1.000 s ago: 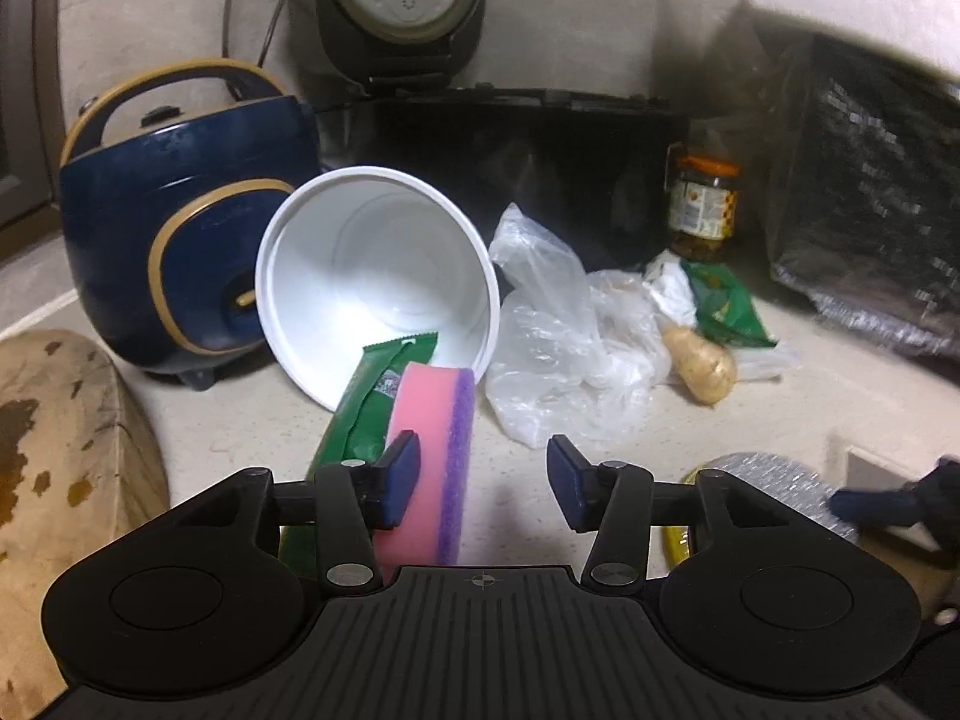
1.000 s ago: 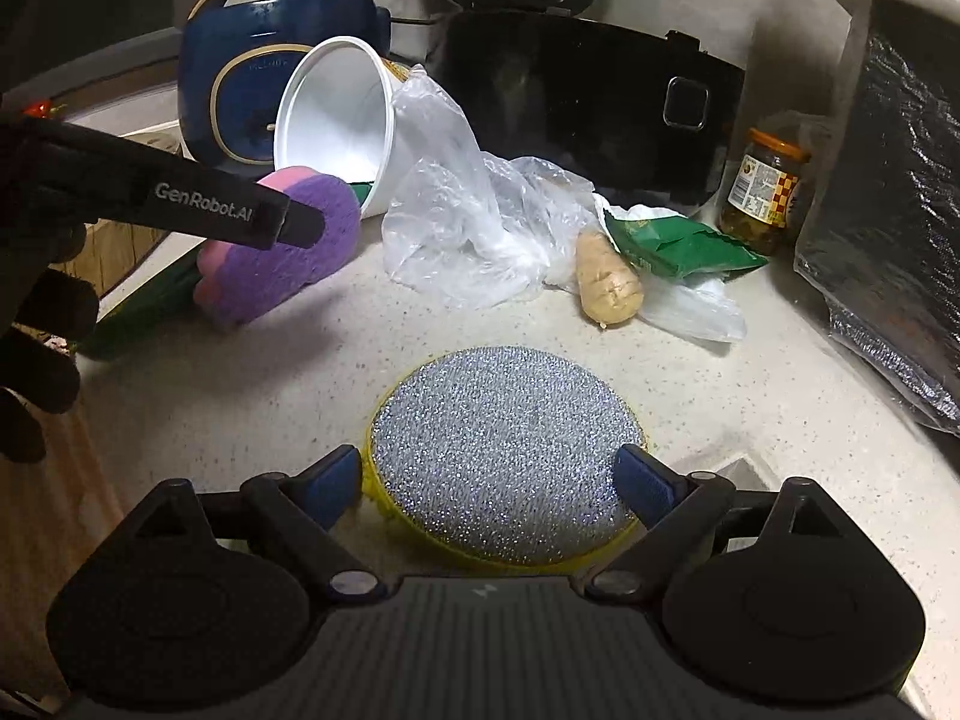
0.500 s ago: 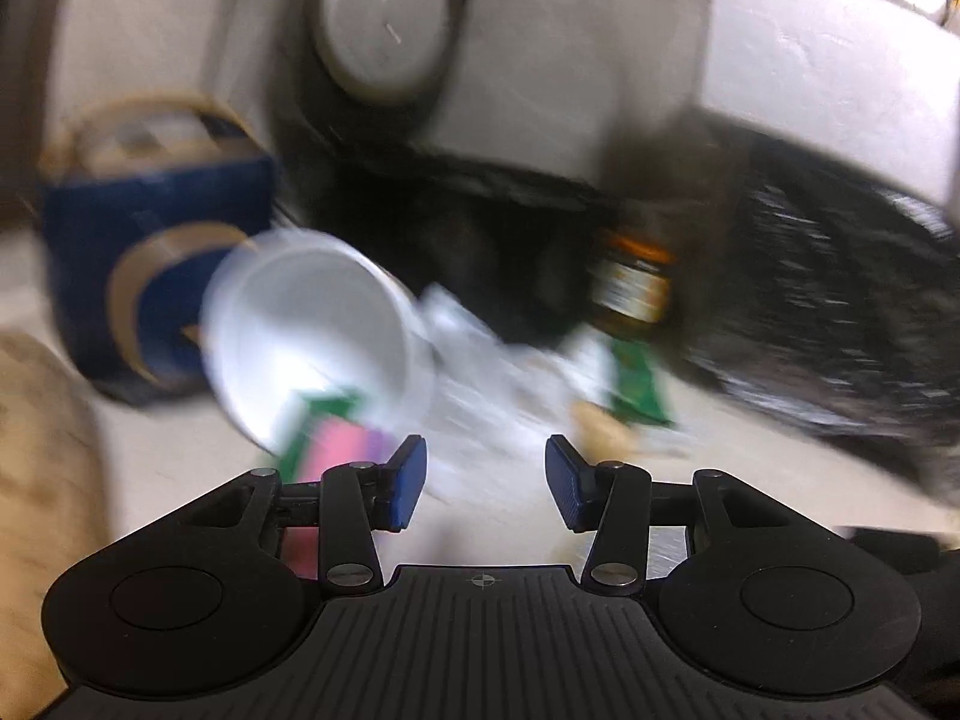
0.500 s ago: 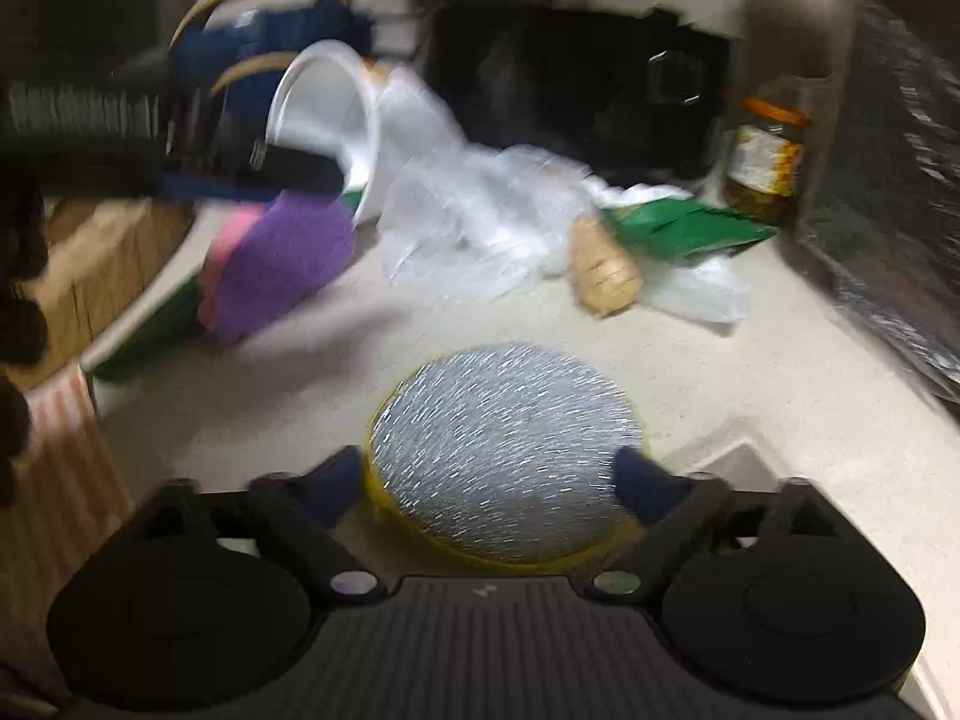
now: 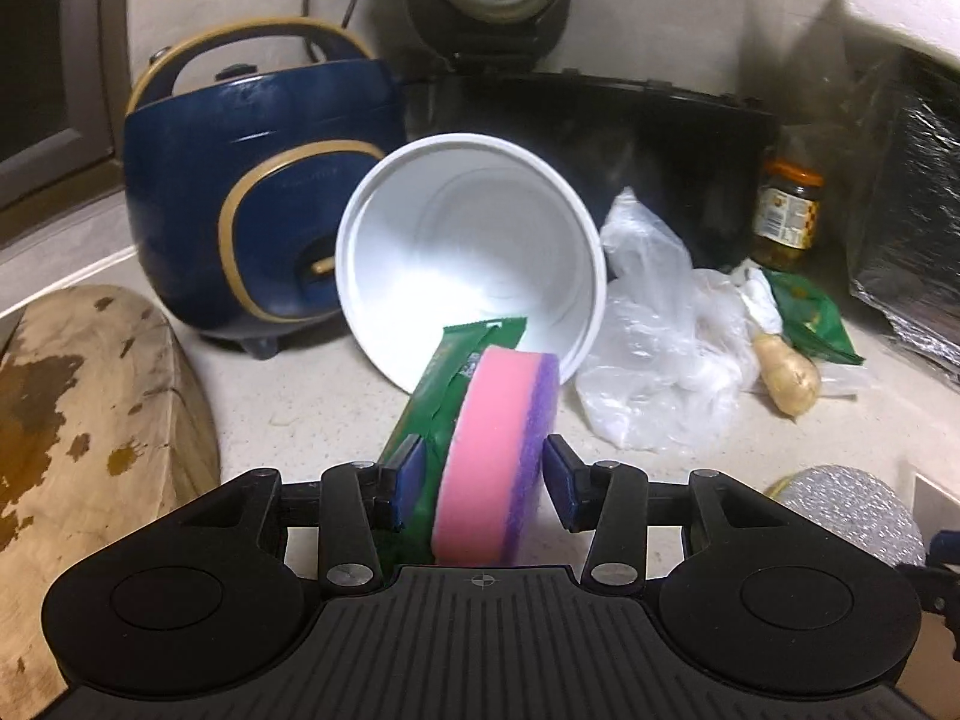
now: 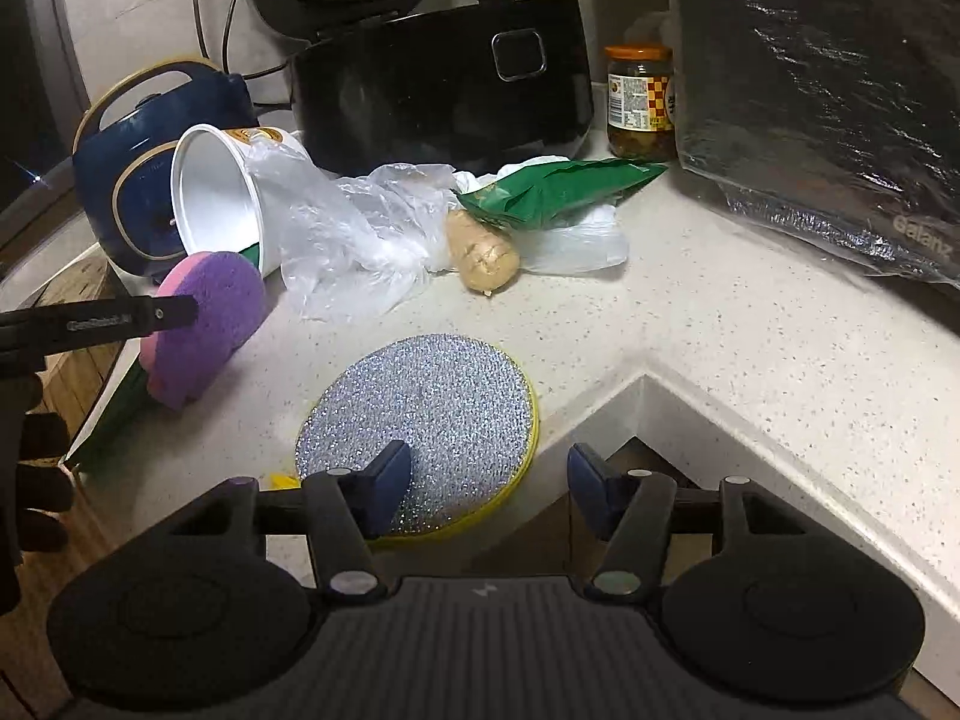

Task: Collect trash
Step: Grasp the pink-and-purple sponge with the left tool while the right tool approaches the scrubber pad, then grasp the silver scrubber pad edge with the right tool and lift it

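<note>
a pink and purple sponge (image 5: pixel 495 450) stands on edge on the counter (image 6: pixel 750 324) against a green wrapper (image 5: pixel 444 390), between the left gripper (image 5: pixel 480 483)'s parted jaws; soft and light, best pinched across its flat faces. the right gripper (image 6: pixel 489 480), angled down, is closing over a silver scouring pad (image 6: pixel 420 414), not yet gripping.

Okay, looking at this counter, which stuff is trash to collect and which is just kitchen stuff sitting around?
Likely trash:
white cup, lying on its side
clear plastic bag
green wrapper
green snack bag

Just lying about:
blue rice cooker
black cooker
jar
ginger root
pink-purple sponge
silver scrubber
</note>
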`<state>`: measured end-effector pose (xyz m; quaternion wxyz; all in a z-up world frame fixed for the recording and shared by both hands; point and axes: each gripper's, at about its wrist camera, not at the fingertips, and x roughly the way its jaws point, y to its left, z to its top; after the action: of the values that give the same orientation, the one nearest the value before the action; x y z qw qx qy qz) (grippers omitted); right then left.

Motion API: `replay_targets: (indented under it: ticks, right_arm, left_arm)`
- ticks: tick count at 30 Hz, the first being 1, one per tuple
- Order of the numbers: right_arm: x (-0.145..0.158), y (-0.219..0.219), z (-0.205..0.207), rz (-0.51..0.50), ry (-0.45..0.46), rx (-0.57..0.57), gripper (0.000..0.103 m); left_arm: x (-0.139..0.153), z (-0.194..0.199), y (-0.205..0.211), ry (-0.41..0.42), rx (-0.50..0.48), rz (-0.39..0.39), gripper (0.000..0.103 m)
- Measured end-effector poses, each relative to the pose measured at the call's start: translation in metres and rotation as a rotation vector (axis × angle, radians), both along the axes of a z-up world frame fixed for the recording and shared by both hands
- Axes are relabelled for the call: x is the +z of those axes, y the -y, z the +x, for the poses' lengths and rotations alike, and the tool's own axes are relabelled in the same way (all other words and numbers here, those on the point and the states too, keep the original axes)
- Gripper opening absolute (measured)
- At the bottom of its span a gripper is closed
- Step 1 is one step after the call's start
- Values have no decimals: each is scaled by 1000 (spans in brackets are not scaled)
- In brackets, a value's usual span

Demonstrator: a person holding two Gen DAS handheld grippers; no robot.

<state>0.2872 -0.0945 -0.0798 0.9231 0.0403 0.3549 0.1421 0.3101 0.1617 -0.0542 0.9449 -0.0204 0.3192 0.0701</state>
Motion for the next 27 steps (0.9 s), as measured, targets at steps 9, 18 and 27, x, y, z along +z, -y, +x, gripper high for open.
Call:
replay_targets:
  ticks: [9,18,27]
  right_arm:
    - [0,4,-1,37,-11,13,59]
    - [-3,32,6,177,-91,-64,56]
    - [9,38,1,289,-106,-26,39]
  left_arm:
    - [18,-14,19,79,-156,-62,36]
    - [6,-10,64,-44,-370,-140,35]
    - [4,-7,55,-77,-385,-224,35]
